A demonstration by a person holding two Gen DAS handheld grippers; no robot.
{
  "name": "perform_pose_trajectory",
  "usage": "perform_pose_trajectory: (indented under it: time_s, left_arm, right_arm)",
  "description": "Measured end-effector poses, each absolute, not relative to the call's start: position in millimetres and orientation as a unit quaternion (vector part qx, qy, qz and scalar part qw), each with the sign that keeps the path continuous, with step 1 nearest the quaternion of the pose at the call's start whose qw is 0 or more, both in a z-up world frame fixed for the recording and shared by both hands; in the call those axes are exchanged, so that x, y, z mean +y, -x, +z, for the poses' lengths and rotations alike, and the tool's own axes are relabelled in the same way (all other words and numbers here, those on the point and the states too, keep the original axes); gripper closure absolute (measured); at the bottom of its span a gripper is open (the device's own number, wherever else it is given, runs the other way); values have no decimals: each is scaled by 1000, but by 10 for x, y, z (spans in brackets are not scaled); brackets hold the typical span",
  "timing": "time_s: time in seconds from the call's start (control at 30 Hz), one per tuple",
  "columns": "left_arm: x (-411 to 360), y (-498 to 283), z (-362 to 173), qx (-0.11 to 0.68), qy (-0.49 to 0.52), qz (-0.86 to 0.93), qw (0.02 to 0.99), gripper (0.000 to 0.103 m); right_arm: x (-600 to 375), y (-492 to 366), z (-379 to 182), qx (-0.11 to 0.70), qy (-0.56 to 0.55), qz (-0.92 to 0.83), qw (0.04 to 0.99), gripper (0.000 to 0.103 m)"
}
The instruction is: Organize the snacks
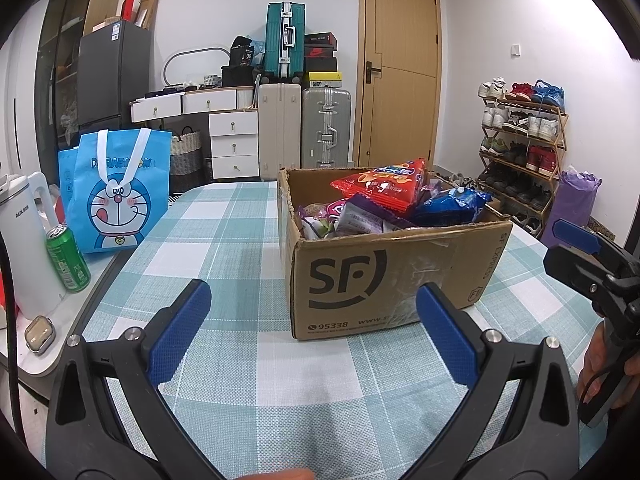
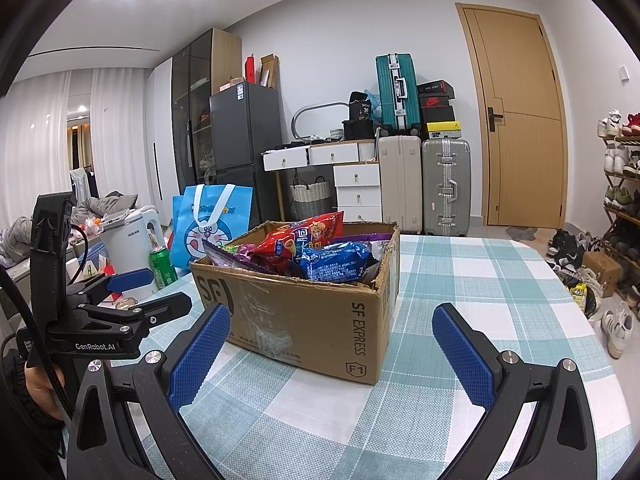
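Note:
A brown cardboard SF box (image 1: pixel 384 276) (image 2: pixel 320 316) stands on the checked tablecloth, heaped with snack bags: a red one (image 1: pixel 384 184) (image 2: pixel 304 240) on top, a blue one (image 1: pixel 448 208) (image 2: pixel 336 260), purple ones (image 1: pixel 360 216). My left gripper (image 1: pixel 312 312) is open with nothing between its fingers, just short of the box's near face. My right gripper (image 2: pixel 328 336) is open too and faces the box's near corner. In the left wrist view the right gripper (image 1: pixel 576 248) appears at the right edge; in the right wrist view the left gripper (image 2: pixel 148 292) sits at the left.
A blue Doraemon tote bag (image 1: pixel 116 196) (image 2: pixel 212 220), a green can (image 1: pixel 68 260) (image 2: pixel 163 266) and a white kettle (image 1: pixel 24 240) (image 2: pixel 128 244) stand to the left on a side counter. The checked table (image 1: pixel 248 240) (image 2: pixel 480 300) extends around the box. Suitcases, drawers and a shoe rack (image 1: pixel 524 148) line the far wall.

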State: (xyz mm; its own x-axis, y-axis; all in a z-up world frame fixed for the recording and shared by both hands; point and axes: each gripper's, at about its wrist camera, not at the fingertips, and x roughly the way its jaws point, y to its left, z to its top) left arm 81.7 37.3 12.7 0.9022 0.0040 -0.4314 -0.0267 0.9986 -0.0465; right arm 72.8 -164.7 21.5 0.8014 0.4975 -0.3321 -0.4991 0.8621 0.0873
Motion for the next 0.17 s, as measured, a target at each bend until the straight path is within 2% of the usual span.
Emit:
perform_pose_trajectory:
  time_s: [0.17]
  left_arm:
    - [395,-814,158,217,25,12,976,1]
  right_arm:
    - [-1646,-727,216,174,2,262,949,0]
